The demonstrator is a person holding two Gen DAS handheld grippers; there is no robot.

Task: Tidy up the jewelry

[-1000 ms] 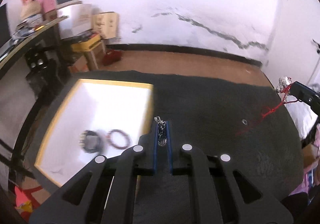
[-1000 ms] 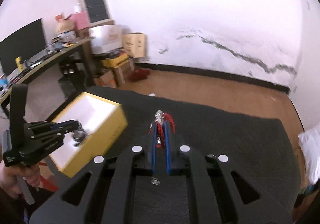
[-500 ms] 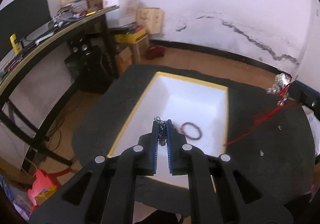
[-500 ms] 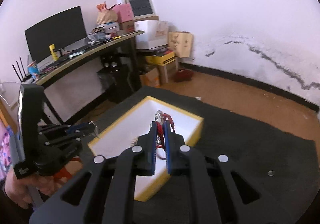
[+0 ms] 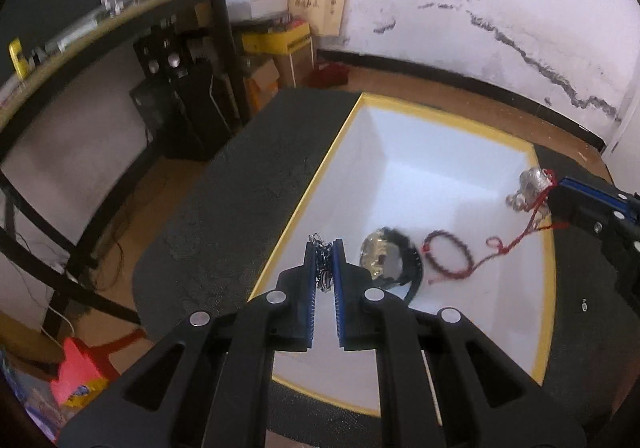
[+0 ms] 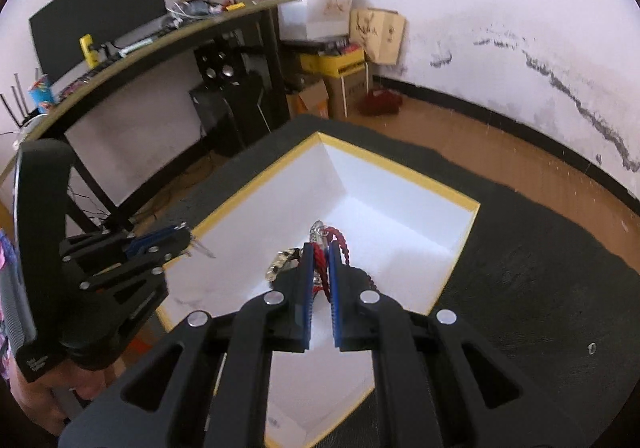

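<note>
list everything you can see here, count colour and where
box: 1, white inside with yellow rim, on the mat
mat: 1, black, under the box
bead bracelet: 1, dark red, on the box floor
watch: 1, black and gold, on the box floor beside the bracelet
chain: 1, silver, in the left gripper
red cord: 1, red with silver charm, in the right gripper
desk: 1, dark, left background
monitor: 1, black, on the desk
left gripper: shut on the chain, over the box
right gripper: shut on the cord, over the box
</note>
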